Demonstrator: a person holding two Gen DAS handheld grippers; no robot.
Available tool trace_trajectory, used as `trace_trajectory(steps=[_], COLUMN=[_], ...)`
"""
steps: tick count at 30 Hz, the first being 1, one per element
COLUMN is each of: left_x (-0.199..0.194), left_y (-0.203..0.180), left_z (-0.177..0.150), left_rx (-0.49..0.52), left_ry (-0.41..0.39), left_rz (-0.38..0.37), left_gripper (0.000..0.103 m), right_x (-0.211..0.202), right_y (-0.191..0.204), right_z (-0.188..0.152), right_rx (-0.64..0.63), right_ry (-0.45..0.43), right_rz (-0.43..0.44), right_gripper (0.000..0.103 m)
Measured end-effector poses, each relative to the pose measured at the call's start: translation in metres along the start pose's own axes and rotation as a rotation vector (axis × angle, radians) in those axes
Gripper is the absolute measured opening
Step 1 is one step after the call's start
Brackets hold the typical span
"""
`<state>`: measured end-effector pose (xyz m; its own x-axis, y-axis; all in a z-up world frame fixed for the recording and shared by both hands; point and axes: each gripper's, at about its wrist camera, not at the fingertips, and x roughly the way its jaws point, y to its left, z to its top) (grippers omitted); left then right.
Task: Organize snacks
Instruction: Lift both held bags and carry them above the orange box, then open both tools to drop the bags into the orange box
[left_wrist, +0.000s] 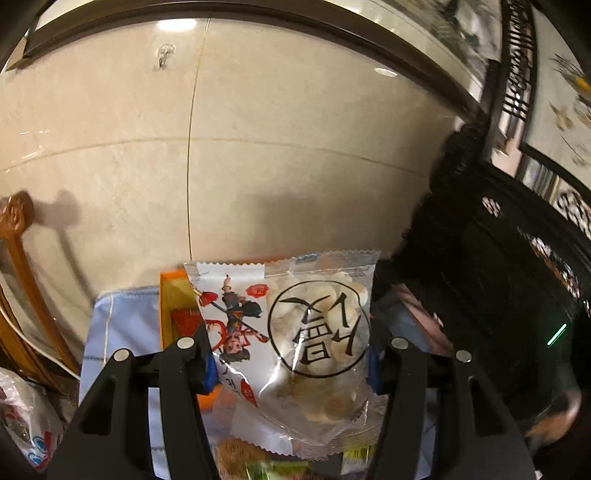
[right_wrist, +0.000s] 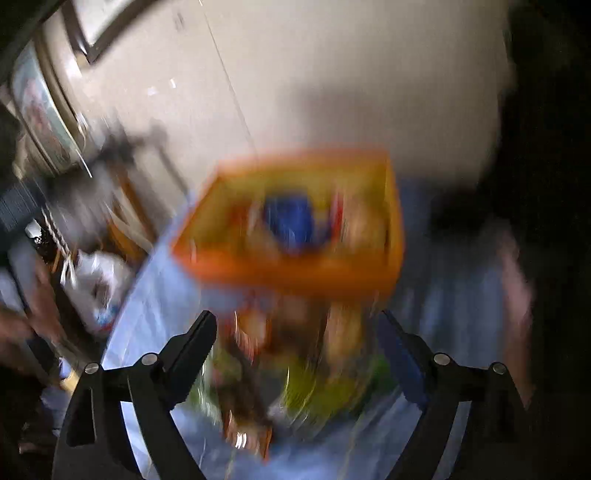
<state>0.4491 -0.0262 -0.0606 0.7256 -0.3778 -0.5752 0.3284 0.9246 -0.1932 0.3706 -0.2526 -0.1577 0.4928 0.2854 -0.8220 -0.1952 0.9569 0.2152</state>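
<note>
Left tongs (left_wrist: 288, 354) clamp a biscuit packet (left_wrist: 295, 347), lifted before the orange box (left_wrist: 173, 295). Right tongs (right_wrist: 299, 354) gape, empty, over a blurred snack pile (right_wrist: 295, 369). Pale blue cloth (right_wrist: 166, 288) covers the table; beige tiled wall (left_wrist: 258, 147) behind.

Motion blur smears the orange box (right_wrist: 295, 221) and the snacks (right_wrist: 295, 369) below it beyond telling.

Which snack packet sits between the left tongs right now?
The clear biscuit packet with a cartoon figure and circled black characters; the other snacks lie lower, on the blue cloth.
</note>
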Motion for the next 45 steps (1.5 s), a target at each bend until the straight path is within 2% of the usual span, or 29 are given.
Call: trace_trajectory(steps=[3,5,8,9,11,12,13,14,18,21,24,29,34,35,36,37,39,40,45], left_x=[-0.001,0.0,0.0,-0.001,-0.003,-0.006,-0.01,-0.013,-0.025,-0.025,-0.02,-0.01,0.014,0.022,0.035,0.048,0.075,0.082,0.08], left_y=[0.008,0.013,0.02,0.022,0.026,0.029,0.033,0.036,0.049,0.052,0.045,0.027,0.02,0.022,0.025,0.03,0.044,0.051,0.073], left_z=[-0.03,-0.046,-0.07,-0.075,-0.084,-0.087,-0.089,-0.089,-0.087,-0.074,-0.051,0.0,0.05,0.057,0.066,0.071,0.075,0.075,0.046], left_rx=[-0.056,-0.085,-0.117,-0.125,-0.135,-0.138,-0.14,-0.142,-0.151,-0.152,-0.136,-0.083,-0.051,-0.048,-0.053,-0.063,-0.101,-0.119,-0.131], left_ry=[0.053,0.089,0.136,0.148,0.161,0.165,0.161,0.156,0.133,0.117,0.091,0.035,-0.003,-0.01,-0.018,-0.007,0.049,0.073,0.093], left_rz=[-0.02,-0.022,-0.006,0.001,0.012,0.02,0.025,0.031,0.059,0.065,0.057,0.043,0.058,0.069,0.079,0.08,0.107,0.115,0.152], left_gripper=[0.055,0.055,0.055,0.055,0.055,0.055,0.056,0.056,0.056,0.056,0.056,0.056,0.059,0.069,0.089,0.099,0.099,0.099,0.099], right_x=[0.05,0.074,0.096,0.107,0.137,0.133,0.127,0.118,0.056,-0.001,-0.046,-0.086,-0.085,-0.076,-0.065,-0.05,-0.029,-0.026,-0.021], right_y=[-0.006,-0.01,-0.001,0.001,0.008,0.014,0.017,0.021,0.039,0.046,0.052,0.057,0.056,0.05,0.044,0.036,0.021,0.012,0.005], right_z=[-0.064,-0.086,-0.101,-0.103,-0.111,-0.111,-0.109,-0.106,-0.075,-0.031,0.02,0.092,0.156,0.173,0.184,0.195,0.198,0.196,0.158], right_rx=[0.0,0.057,0.111,0.139,0.135,0.107,0.115,0.104,0.023,-0.004,-0.055,-0.077,-0.082,-0.075,-0.067,-0.042,0.002,0.025,-0.004], right_ry=[0.077,0.093,0.071,0.081,0.193,0.167,0.165,0.15,0.039,-0.077,-0.188,-0.283,-0.315,-0.311,-0.294,-0.264,-0.236,-0.229,-0.209], right_rz=[-0.132,-0.137,-0.185,-0.174,-0.204,-0.221,-0.154,-0.125,-0.065,-0.05,-0.06,-0.075,-0.086,-0.074,-0.066,-0.084,-0.132,-0.128,-0.12], right_gripper=[0.088,0.088,0.088,0.088,0.084,0.061,0.057,0.057,0.056,0.056,0.056,0.056,0.058,0.061,0.07,0.078,0.079,0.079,0.079])
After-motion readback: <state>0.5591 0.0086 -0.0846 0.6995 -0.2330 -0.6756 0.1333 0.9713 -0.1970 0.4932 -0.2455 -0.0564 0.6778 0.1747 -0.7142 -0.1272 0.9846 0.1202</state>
